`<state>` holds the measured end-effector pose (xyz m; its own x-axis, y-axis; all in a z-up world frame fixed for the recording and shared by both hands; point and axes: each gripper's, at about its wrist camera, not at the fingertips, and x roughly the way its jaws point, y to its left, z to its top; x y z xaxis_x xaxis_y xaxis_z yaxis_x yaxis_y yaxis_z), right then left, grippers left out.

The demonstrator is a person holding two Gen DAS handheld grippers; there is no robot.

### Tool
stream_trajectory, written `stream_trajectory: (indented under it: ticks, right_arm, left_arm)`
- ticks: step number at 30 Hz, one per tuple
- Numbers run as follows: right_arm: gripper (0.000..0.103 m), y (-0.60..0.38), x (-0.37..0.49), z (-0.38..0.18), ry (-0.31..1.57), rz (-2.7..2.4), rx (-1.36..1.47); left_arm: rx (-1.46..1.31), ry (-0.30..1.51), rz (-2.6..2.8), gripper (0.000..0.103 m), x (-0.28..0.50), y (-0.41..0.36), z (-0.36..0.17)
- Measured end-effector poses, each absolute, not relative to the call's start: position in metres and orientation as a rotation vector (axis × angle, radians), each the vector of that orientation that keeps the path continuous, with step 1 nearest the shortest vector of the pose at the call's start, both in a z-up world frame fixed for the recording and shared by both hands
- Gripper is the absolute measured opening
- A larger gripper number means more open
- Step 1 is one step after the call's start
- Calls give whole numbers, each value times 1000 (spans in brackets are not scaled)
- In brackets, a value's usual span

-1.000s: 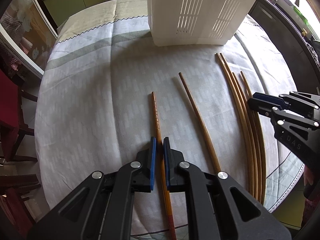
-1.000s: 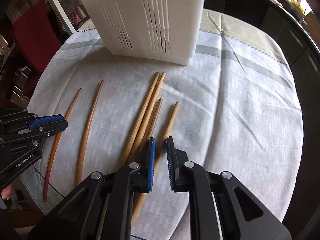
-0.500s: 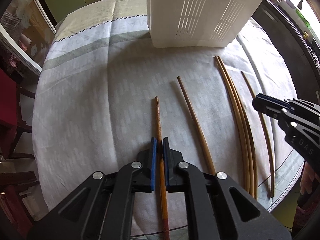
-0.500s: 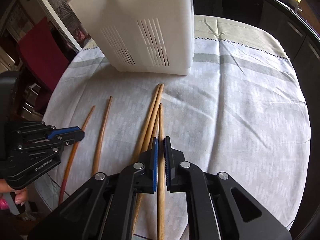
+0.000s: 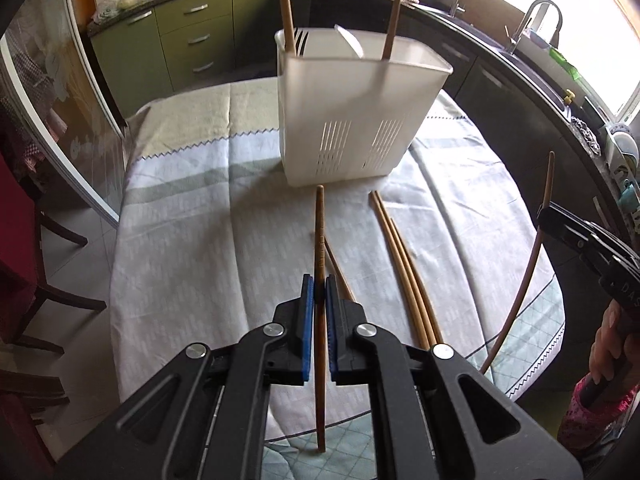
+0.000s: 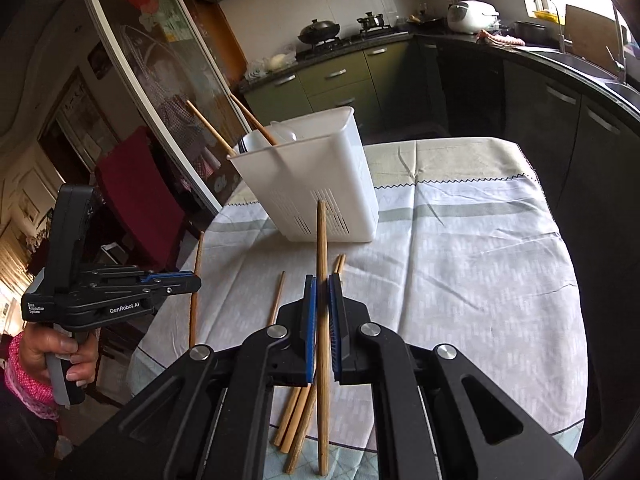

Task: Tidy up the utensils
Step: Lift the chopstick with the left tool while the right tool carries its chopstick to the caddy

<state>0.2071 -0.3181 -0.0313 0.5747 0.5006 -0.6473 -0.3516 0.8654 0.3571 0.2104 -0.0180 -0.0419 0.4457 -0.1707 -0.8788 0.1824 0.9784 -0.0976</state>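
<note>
My left gripper (image 5: 319, 289) is shut on a reddish-brown ridged chopstick (image 5: 319, 236) and holds it above the table, pointing at the white slotted utensil holder (image 5: 360, 120). My right gripper (image 6: 321, 290) is shut on a light wooden chopstick (image 6: 321, 236), also lifted clear of the cloth. The holder (image 6: 316, 184) has two chopsticks standing in it. Several chopsticks (image 5: 404, 268) still lie on the tablecloth, also seen in the right wrist view (image 6: 298, 412). The right gripper (image 5: 560, 220) shows at the right edge of the left wrist view; the left gripper (image 6: 188, 282) shows at the left of the right wrist view.
The round table carries a grey and white cloth (image 5: 192, 248). A red chair (image 6: 132, 184) stands at the table's left. Kitchen cabinets and a dark counter (image 5: 500, 60) run behind and to the right of the table.
Both grippers closed on a chopstick each and lifted them off the cloth. Both cameras rose and tilted up, so the holder's top and the kitchen now show.
</note>
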Motion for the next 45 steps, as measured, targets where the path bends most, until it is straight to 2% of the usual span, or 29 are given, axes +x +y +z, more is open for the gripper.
stream_trajectory:
  ticks: [15,29,45]
  right_arm:
    - [7,-325,162,2,679,504,173]
    - [7,-316,163,19,639,524,144]
    - [7,-320,188,75,552,569,170]
  left_arm:
    - [30,956,-244,6,173,-22,-1]
    - [30,888,-259,6,169,-24,24]
    - [27,772,-287,6,195,-43,94]
